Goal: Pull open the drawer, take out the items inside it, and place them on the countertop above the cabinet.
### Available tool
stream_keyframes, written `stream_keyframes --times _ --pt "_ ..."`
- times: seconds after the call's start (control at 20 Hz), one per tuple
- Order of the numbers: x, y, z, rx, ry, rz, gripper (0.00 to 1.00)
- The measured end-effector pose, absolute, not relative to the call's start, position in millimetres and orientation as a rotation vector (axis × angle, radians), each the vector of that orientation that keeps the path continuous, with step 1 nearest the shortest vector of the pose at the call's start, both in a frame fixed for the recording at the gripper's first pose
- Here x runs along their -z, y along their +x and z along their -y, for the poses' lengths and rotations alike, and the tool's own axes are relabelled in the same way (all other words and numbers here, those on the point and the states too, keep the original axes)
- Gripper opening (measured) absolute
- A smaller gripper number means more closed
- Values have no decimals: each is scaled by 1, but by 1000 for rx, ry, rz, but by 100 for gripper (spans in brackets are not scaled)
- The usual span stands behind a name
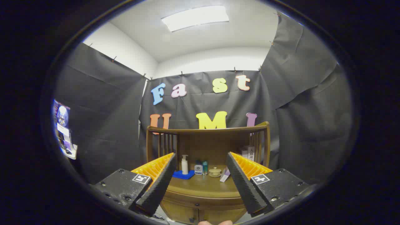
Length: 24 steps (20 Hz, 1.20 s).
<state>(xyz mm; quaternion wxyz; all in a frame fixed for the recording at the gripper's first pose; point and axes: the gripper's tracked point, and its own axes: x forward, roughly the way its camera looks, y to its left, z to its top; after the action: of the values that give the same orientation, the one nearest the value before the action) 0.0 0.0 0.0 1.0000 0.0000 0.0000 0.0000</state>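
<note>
Jaws spread, empty; countertop (200,187): one pump bottle (185,164)

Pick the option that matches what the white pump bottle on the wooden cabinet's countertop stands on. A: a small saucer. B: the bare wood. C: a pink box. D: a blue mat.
D: the white pump bottle stands on a flat blue mat at the left of the wooden cabinet's countertop, beyond the open fingers of the hand-held gripper, which hold nothing.
</note>
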Motion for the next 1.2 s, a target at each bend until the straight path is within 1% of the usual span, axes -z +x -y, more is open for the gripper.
stream_keyframes --times 0.75,0.95,1.2 --pt "2 6 0 27 -6 7 100" --pt "17 12 -1 28 12 4 100" --pt "57 25 7 61 30 -24 100"
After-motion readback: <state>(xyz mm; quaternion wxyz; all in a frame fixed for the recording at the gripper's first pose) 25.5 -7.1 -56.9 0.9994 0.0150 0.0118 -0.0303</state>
